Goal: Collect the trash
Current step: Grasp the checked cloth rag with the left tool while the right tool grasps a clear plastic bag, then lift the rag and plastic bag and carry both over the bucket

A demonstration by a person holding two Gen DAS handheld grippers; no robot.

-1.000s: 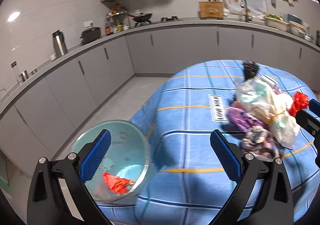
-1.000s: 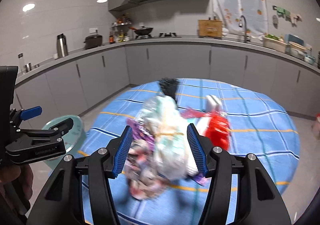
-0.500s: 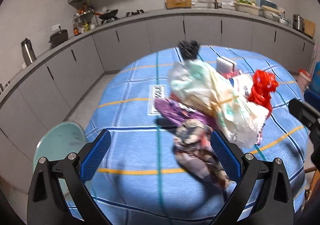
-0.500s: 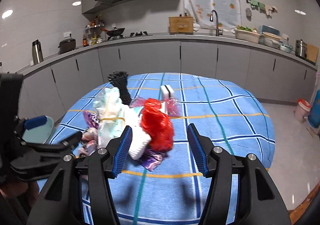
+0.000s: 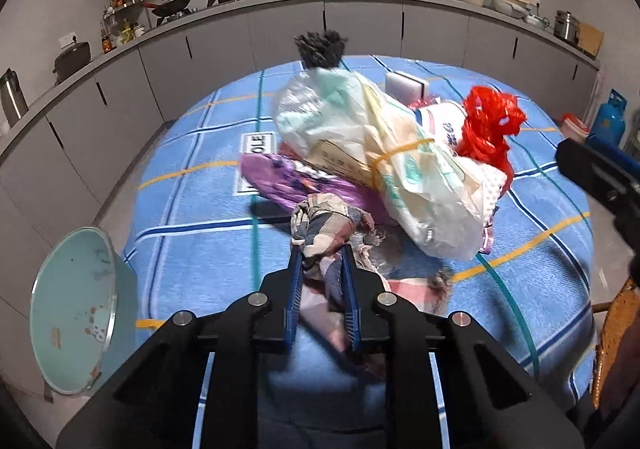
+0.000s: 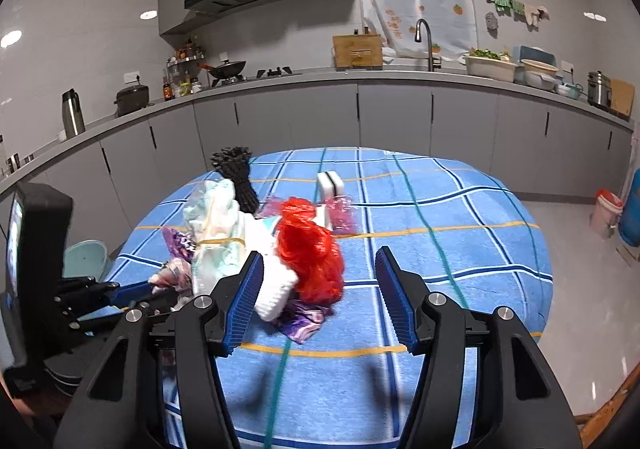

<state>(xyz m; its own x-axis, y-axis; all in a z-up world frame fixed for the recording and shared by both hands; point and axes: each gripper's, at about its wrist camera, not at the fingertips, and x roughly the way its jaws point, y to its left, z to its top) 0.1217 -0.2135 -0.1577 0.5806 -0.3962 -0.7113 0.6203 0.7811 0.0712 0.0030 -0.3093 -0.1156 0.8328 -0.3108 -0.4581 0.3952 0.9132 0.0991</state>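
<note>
Far left, off table edge: teal bin (image 5: 76, 313), low beside blue checked tablecloth (image 5: 192, 209). Left claw (image 5: 322, 269) – jaws just closed, now pinching crumpled patterned rag (image 5: 324, 225) at near edge of trash heap. Behind rag: purple wrapper (image 5: 276, 181), then pale plastic bag (image 5: 376, 153) bound with rubber band. Right of bag: red mesh bag (image 5: 490, 125) – top of heap. Right claw (image 6: 320, 297) parted, gripping nothing, red mesh bag just ahead between blue pads (image 6: 394, 299).

crumpled patterned wrapper (image 5: 326, 227): nearest edge of the pile, pinched upright
clear banded bag bundle (image 5: 384, 157): lying behind it
red plastic net (image 5: 490, 125): right side
</note>
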